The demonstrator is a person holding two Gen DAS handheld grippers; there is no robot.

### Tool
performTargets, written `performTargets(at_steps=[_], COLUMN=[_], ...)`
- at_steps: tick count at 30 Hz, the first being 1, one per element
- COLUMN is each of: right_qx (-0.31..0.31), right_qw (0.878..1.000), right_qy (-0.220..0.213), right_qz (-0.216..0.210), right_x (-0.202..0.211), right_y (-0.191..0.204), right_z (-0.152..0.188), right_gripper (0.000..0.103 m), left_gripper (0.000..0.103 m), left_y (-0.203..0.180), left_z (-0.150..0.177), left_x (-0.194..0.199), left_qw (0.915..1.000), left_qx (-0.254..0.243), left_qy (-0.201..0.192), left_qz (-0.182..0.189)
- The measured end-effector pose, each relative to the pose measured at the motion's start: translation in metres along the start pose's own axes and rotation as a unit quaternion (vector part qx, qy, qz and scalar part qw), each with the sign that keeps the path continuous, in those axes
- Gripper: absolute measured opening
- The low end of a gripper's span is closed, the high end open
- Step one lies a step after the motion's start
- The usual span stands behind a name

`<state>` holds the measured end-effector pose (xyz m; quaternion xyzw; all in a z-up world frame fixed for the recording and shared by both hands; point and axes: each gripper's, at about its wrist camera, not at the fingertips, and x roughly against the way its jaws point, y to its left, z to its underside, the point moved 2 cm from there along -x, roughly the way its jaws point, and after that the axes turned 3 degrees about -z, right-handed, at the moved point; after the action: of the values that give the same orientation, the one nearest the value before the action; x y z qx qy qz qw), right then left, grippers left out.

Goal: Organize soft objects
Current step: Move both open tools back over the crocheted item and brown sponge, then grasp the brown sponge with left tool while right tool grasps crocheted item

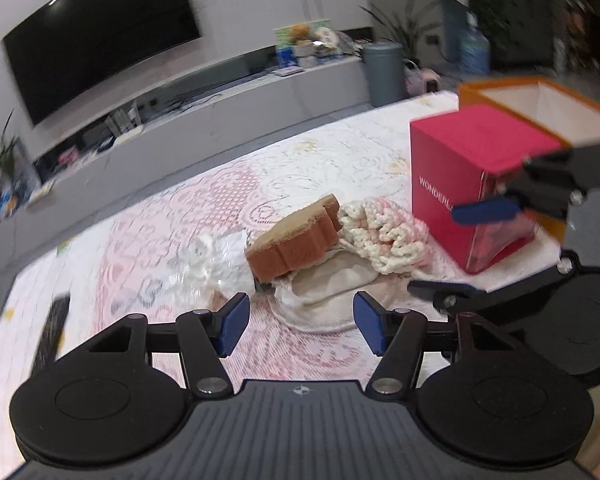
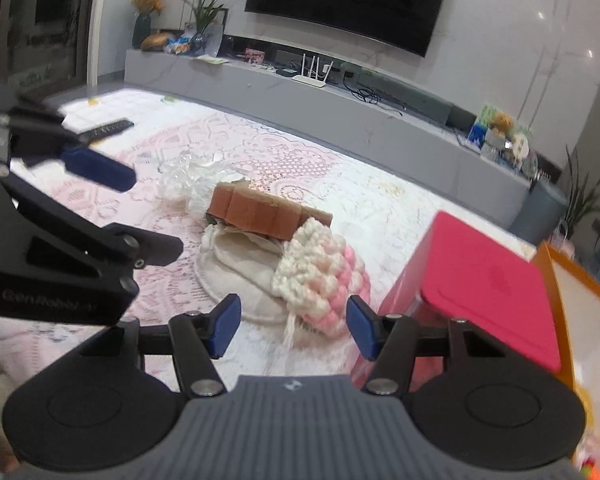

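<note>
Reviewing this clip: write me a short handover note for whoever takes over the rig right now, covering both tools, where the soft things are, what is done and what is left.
Left tool: open, empty, just short of the pile.
Right tool: open, empty, near the knitted piece.
Pile on the lace tablecloth: brown sponge on top, white cloth underneath, knitted piece against the sponge, crinkled plastic bag behind it.
Red box stands closed beside the pile; the orange bin behind it is open.
Done: nothing appears sorted; what I can see of the bin is bare.
Left: every soft thing still needs picking up, probably into the bin.
</note>
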<state>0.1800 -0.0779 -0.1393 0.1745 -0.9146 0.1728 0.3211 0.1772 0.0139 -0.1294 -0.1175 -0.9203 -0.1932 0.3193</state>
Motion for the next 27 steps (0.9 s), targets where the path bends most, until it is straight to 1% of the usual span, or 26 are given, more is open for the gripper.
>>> performTargets(at_steps=[3, 6, 9, 11, 15, 18, 19, 21, 22, 23, 24, 25, 26, 27], right_qx=[0.035, 0.063, 0.089, 0.107, 0.137, 0.156, 0.158, 0.157, 0.156, 0.156, 0.156, 0.157, 0.158, 0.157], right_qw=[0.999, 0.997, 0.995, 0.993, 0.988, 0.985, 0.985, 0.985, 0.985, 0.985, 0.985, 0.985, 0.985, 0.985], right_qy=[-0.001, 0.002, 0.004, 0.008, 0.015, 0.017, 0.018, 0.021, 0.024, 0.026, 0.027, 0.027, 0.026, 0.025], right_qz=[0.023, 0.034, 0.039, 0.044, 0.066, 0.072, 0.073, 0.073, 0.073, 0.071, 0.07, 0.071, 0.07, 0.068], right_x=[-0.015, -0.03, -0.041, -0.047, -0.058, -0.064, -0.066, -0.068, -0.07, -0.071, -0.072, -0.071, -0.071, -0.07], right_y=[0.006, 0.008, 0.012, 0.015, 0.018, 0.02, 0.02, 0.019, 0.018, 0.018, 0.018, 0.018, 0.017, 0.016], right_z=[-0.003, -0.003, -0.001, 0.0, 0.003, 0.006, 0.007, 0.009, 0.01, 0.01, 0.01, 0.011, 0.011, 0.011], right_gripper=[0.057, 0.057, 0.054, 0.054, 0.054, 0.054, 0.054, 0.054, 0.053, 0.051, 0.043, 0.042, 0.04, 0.035], left_gripper=[0.071, 0.071, 0.071, 0.071, 0.071, 0.071, 0.071, 0.071, 0.067, 0.058, 0.056, 0.049, 0.048, 0.047], left_y=[0.0, -0.001, -0.006, -0.011, -0.021, -0.026, -0.028, -0.029, -0.03, -0.03, -0.03, -0.03, -0.029, -0.027], left_z=[-0.003, -0.005, -0.006, -0.007, -0.007, -0.007, -0.007, -0.007, -0.007, -0.008, -0.008, -0.007, -0.008, -0.008], left_x=[-0.016, -0.032, -0.047, -0.056, -0.07, -0.079, -0.082, -0.088, -0.09, -0.092, -0.094, -0.094, -0.092, -0.091], left_qw=[0.9986, 0.9956, 0.9893, 0.9844, 0.9764, 0.9716, 0.971, 0.9727, 0.9729, 0.9728, 0.9726, 0.9728, 0.9739, 0.9762], left_qx=[-0.05, -0.093, -0.145, -0.175, -0.214, -0.233, -0.235, -0.229, -0.228, -0.228, -0.228, -0.227, -0.221, -0.212], left_qy=[-0.004, -0.005, -0.004, -0.005, -0.015, -0.022, -0.022, -0.019, -0.02, -0.02, -0.019, -0.02, -0.023, -0.022], left_qz=[-0.014, -0.01, -0.018, -0.023, -0.027, -0.033, -0.035, -0.031, -0.033, -0.035, -0.04, -0.043, -0.044, -0.041])
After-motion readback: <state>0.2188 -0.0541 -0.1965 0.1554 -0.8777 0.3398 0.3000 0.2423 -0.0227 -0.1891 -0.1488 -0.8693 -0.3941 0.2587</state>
